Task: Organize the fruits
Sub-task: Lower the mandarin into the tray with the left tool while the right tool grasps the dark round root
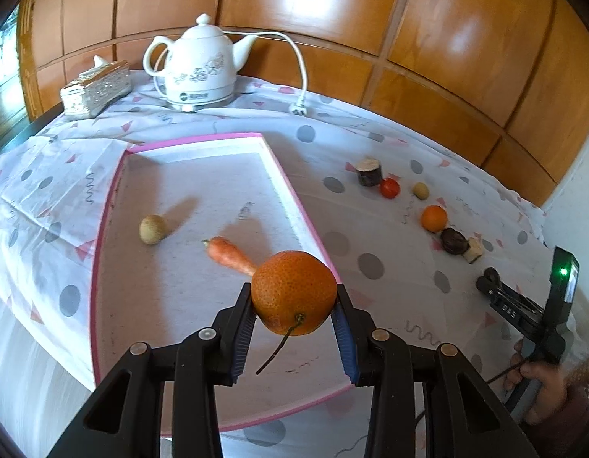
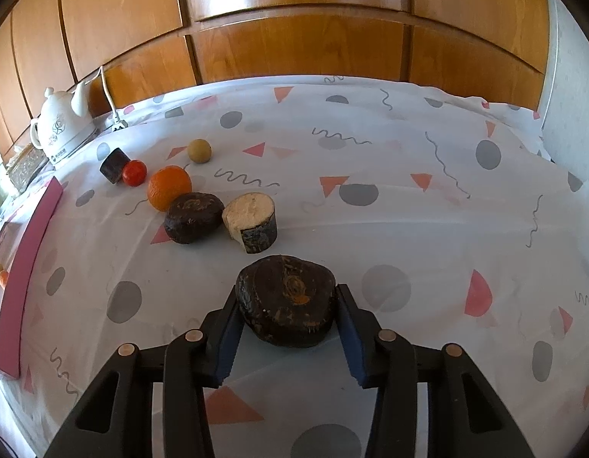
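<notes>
Gripped between the blue pads of the left tool (image 1: 293, 307), a stemmed orange (image 1: 293, 292) hangs above the near right part of a pink-rimmed tray (image 1: 294, 187). Just beyond it, at 11 o'clock, a carrot (image 1: 230, 255) lies on the tray floor, and farther toward 10 o'clock sits a small brownish-green fruit (image 1: 153, 229). At 12 o'clock past the tray, a white kettle (image 1: 198, 65) stands on the patterned worktop cloth (image 1: 355, 229), with a tissue box (image 1: 96, 87) to its left.

From the right wrist view, the right tool (image 2: 286, 305) has its pads pressed on either side of a dark brown, flattish fruit (image 2: 286, 303) resting on the cloth. No earlier view bears on its jaws. At 11 o'clock from it lie a cut log piece (image 2: 251, 221) and a second dark fruit (image 2: 194, 216), touching; beyond them an orange (image 2: 169, 187), a red tomato (image 2: 134, 172), a dark cut block (image 2: 114, 165) and a tan round fruit (image 2: 199, 150). All of these sit outside the tray, well apart from its pink rim at 9 o'clock.
</notes>
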A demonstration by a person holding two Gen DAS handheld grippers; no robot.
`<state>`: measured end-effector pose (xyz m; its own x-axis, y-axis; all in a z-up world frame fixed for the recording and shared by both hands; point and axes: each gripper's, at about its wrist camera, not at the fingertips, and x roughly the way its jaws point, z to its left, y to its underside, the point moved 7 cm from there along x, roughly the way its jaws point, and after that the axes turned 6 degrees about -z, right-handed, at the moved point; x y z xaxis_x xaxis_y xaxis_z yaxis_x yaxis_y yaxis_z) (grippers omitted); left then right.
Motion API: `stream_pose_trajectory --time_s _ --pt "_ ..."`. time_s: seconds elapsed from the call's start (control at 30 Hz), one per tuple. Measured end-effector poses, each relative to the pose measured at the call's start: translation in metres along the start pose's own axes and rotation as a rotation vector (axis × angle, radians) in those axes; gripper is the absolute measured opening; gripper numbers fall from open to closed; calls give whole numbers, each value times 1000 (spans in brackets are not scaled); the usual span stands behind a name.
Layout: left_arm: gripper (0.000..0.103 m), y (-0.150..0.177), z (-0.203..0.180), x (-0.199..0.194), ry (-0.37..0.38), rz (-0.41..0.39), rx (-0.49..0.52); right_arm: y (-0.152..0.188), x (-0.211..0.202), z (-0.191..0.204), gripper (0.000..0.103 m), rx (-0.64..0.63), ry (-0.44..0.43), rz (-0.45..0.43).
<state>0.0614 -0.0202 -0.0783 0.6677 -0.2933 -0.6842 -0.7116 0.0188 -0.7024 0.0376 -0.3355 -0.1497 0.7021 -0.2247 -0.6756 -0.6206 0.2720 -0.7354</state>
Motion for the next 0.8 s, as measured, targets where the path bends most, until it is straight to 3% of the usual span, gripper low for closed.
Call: stream_pose_trajectory --time_s 0.4,0.8 --pt "40 -8 40 5 -118 -2 -58 1 0 -1 47 17 -11 -19" --pt "40 -16 119 15 -213 23 -263 1 -1 -2 47 21 -16 -25"
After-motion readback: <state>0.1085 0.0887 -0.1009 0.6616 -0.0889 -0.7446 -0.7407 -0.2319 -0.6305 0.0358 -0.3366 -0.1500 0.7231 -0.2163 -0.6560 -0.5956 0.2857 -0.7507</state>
